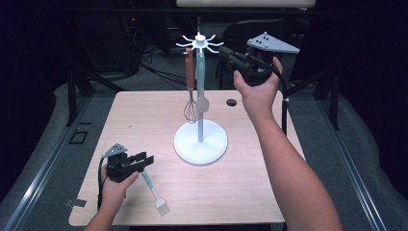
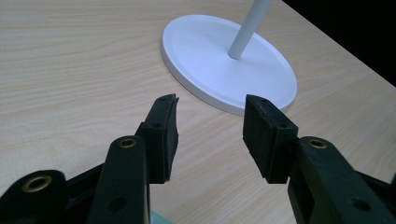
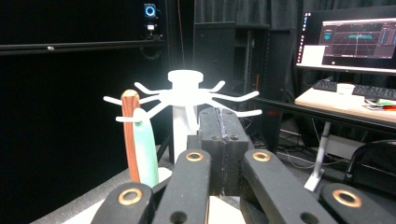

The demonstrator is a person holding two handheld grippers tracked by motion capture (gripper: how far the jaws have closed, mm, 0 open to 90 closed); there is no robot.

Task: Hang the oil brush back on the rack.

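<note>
Brush lay flat on the table, near the front edge, bristles toward you and its pale-green handle running up under your left gripper. That gripper sat low just above the handle with jaws spread wide and nothing between them; in the left gripper view only a sliver of green showed at the bottom edge, so you could easily have closed ahead of the handle and caught bare wood. Further right stood the white rack, whisk and green-handled utensil hanging off its top hooks. A sloppy lift could have swung the brush into the base. Your right gripper was up beside the hooks, jaws pressed together and empty in the right gripper view. It sat close enough that a nudge could have rocked the rack or knocked the hanging pieces off.
</note>
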